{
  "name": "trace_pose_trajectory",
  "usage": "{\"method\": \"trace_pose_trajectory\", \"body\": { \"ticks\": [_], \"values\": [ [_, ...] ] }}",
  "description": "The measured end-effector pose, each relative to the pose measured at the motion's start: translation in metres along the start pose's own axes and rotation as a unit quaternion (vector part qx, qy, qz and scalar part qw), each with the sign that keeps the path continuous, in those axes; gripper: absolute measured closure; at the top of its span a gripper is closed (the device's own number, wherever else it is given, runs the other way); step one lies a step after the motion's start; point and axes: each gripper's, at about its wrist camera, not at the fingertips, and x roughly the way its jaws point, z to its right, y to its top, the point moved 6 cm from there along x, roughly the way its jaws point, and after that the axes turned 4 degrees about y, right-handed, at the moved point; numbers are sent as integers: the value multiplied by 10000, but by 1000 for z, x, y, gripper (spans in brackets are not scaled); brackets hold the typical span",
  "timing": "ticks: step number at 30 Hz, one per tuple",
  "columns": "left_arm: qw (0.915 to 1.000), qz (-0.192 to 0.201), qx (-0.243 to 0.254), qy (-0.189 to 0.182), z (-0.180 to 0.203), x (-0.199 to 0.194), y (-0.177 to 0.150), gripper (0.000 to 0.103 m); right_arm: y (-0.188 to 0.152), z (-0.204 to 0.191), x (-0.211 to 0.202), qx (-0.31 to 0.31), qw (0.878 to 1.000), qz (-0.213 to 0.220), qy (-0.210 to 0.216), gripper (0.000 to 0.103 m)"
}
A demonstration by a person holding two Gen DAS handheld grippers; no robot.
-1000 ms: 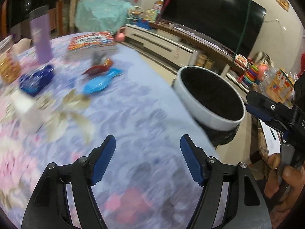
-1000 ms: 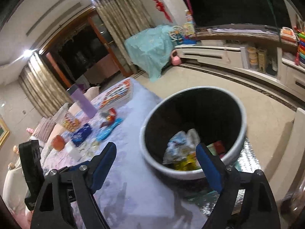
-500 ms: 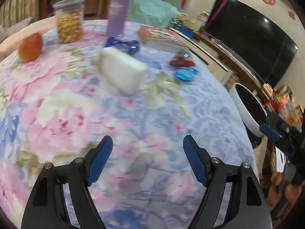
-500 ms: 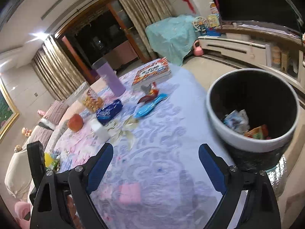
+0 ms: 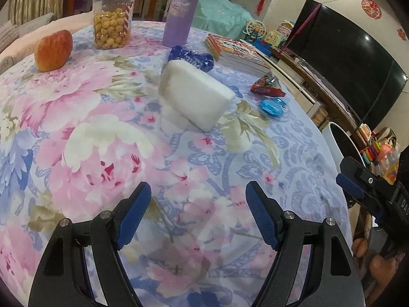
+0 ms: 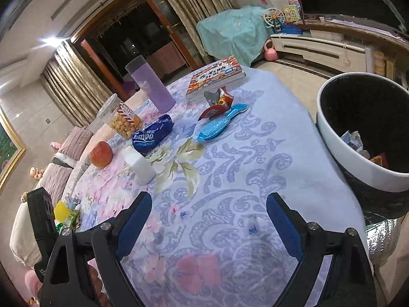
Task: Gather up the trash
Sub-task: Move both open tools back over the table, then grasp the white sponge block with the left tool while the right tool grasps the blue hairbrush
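Trash bin (image 6: 358, 163) beside table; left gripper (image 5: 196, 215) and right gripper (image 6: 208, 222) fingers apart, empty.

Your left wrist camera rides low and close over the floral tablecloth (image 5: 107, 117), tilted down, its own blue-padded fingers at 6 o'clock and the white block (image 5: 194, 99) near centre toward 12. Your right wrist camera sits farther back and higher, facing across the same table with the bin (image 6: 363, 138) at 3 o'clock. Both views share the block (image 6: 139, 165), apple (image 5: 53, 50), purple tumbler (image 5: 181, 12) and book (image 5: 237, 53); each catches the other gripper at its edge.
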Motion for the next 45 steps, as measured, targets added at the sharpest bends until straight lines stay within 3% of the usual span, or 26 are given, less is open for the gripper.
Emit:
{"method": "trace_pose_trajectory", "body": {
  "ticks": [5,17,25,28,29,31,33,36,39,45],
  "values": [
    [9999,-6,-135,-49,-1,10,12,25,5,-2,12,-57,10000,2,32,11],
    [9991,-21,-312,285,-1,48,52,25,47,8,77,127,9998,22,136,11],
    [9977,279,-383,493,-3,57,69,25,69,19,110,291,9996,33,17,12],
    [9975,333,-358,507,-3,59,71,25,71,16,124,147,9997,-109,-147,18],
    [9976,345,-353,488,-3,59,71,25,71,15,125,91,9997,-110,-209,24],
    [9978,399,-353,403,-3,57,73,30,71,16,129,10,9992,-164,-366,34],
    [9983,418,-299,275,-2,55,71,45,70,19,128,36,9990,-172,-409,55],
    [9991,401,-56,96,6,51,66,67,70,23,125,125,9994,-146,-299,55],
    [9993,374,30,-13,6,43,57,79,67,22,118,135,9997,-94,-204,56],
    [9992,330,56,-241,-10,13,37,85,47,20,85,164,9996,-101,188,56]
  ]
}}
